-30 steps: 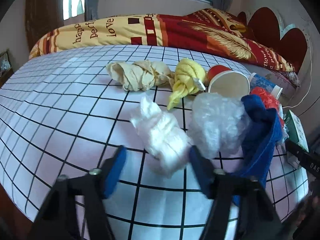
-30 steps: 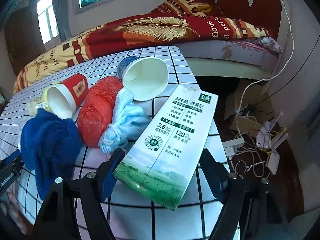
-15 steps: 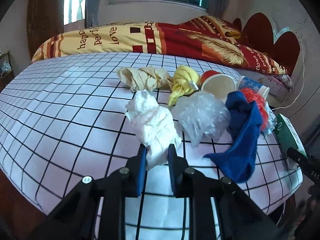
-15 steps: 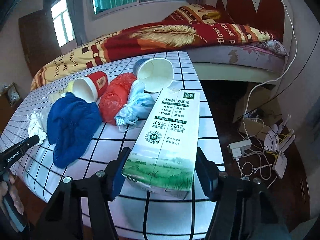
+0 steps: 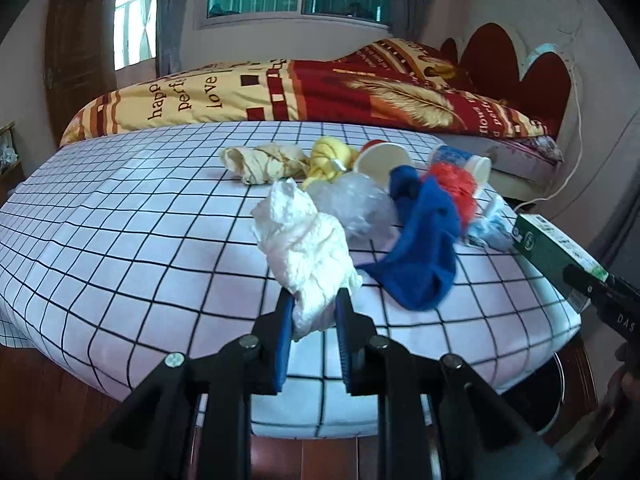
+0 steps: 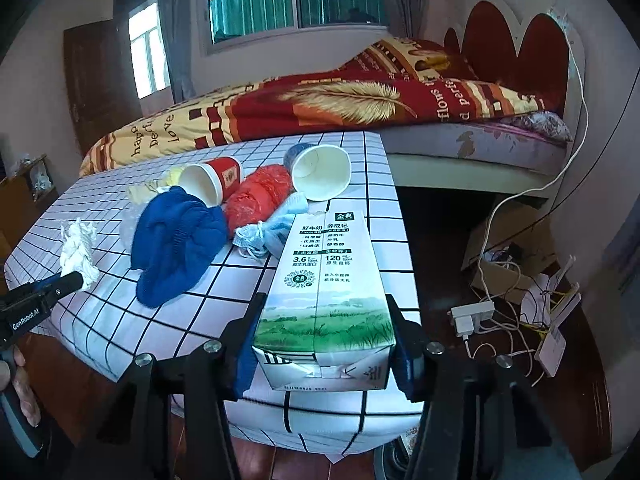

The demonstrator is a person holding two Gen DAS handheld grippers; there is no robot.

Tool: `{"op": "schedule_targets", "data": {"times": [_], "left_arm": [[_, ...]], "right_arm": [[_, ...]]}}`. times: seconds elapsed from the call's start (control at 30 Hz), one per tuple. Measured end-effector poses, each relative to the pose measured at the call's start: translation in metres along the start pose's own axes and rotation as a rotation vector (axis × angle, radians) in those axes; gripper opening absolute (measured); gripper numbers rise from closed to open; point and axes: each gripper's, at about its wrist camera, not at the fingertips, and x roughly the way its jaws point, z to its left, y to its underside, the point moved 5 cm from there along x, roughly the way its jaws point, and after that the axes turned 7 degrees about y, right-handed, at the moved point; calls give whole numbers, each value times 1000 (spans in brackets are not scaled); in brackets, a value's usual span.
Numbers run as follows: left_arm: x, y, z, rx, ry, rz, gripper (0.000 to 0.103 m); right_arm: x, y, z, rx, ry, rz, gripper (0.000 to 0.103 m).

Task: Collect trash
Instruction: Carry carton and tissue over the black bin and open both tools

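Note:
My left gripper (image 5: 314, 304) is shut on a crumpled white tissue wad (image 5: 306, 246) and holds it above the checked tablecloth's (image 5: 120, 248) front edge. The wad also shows in the right wrist view (image 6: 78, 250). My right gripper (image 6: 324, 320) is shut on a green-and-white milk carton (image 6: 326, 292), lifted off the table; the carton shows at the right of the left wrist view (image 5: 556, 256). On the table lie a blue cloth (image 5: 420, 248), a clear plastic bag (image 5: 352, 204), a red bag (image 6: 260, 196), a red cup (image 6: 216, 180), a white cup (image 6: 320, 178) and a blue mask (image 6: 272, 232).
A yellow rag (image 5: 328, 160) and a beige rag (image 5: 264, 162) lie farther back. A bed with a red and yellow quilt (image 5: 320, 92) stands behind the table. Cables and a power strip (image 6: 476, 316) lie on the floor at the right. A dark bin rim (image 5: 556, 392) shows below the table's right corner.
My left gripper closed on the tissue wad and lifted it back from the pile. My right gripper closed on the milk carton and drew it up off the table.

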Motion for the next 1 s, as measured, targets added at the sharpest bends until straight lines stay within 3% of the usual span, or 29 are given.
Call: {"op": "schedule_targets", "data": {"times": [0.4,1.0], "left_arm": [[-16,6,-66,88,96,-12,21],[-2,38,-212,291,335,79,21]], "right_arm": [[-47,9,-43,37,34,-56,56],[-78,62,-150,123,146,-10,56]]}}
